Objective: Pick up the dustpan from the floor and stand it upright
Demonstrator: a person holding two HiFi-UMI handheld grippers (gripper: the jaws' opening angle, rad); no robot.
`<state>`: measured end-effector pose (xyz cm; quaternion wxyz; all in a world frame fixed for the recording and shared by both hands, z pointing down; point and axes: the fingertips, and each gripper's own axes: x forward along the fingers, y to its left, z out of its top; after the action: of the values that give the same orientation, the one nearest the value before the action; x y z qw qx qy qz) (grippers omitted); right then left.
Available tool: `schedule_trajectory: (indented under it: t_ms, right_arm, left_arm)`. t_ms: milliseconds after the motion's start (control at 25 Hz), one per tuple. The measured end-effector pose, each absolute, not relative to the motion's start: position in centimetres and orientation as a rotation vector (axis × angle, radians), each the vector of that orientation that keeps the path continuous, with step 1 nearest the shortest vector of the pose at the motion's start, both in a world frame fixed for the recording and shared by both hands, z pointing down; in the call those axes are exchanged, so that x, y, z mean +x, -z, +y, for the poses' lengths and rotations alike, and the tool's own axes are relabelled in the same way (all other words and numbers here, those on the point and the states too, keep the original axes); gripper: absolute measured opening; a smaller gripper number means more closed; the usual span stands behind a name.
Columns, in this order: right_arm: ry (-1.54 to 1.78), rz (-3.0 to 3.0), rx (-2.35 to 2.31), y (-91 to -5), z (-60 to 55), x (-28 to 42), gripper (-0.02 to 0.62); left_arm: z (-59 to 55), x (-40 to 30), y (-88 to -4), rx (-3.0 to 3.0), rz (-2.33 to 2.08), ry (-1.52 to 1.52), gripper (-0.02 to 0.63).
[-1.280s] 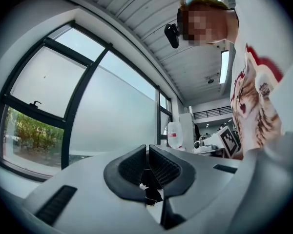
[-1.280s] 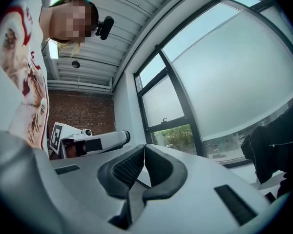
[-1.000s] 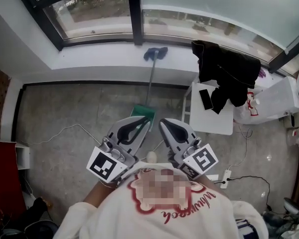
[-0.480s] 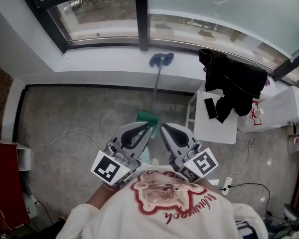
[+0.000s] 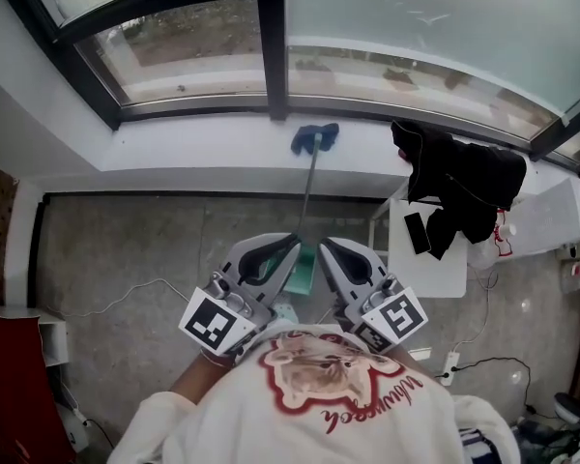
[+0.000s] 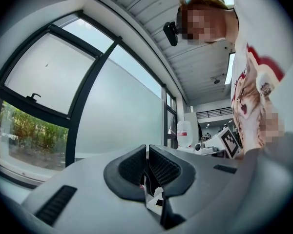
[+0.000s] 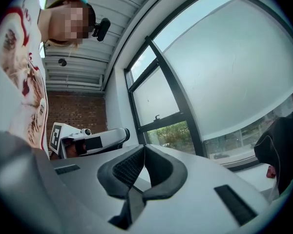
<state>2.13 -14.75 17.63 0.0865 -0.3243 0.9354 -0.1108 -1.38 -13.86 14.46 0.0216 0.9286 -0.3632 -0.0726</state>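
The left tool and right tool are held level, side by side before the chest, pointing toward the window. Both have their jaws pressed together and empty. Between their tips, lower down, the dustpan lies on the floor, its handle reaching the sill.
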Motion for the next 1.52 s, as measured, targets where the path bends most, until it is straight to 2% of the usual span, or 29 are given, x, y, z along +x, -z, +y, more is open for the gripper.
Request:
schedule_trajectory:
  t_ms: [400,960,1520]
  right_arm:
    - [0.333,2.752,-1.056,-18.3,-22.6,-2.0,0.025]
    - [0.396,2.809,-1.056,-20.8,-26.8,-2.0,0.025]
    - [0.485,2.836,-1.088,-28.0,-32.0,-1.4,0.025]
  left_arm:
    - [-22.4,-5.6,-16.4,2.880,-1.032,0.153,0.035]
    - [-26.0,-5.0,-18.6,2.780,-1.013,0.188,0.035]
    - [-31.6,-4.4,-26.2,2.694,-1.077,0.096,0.035]
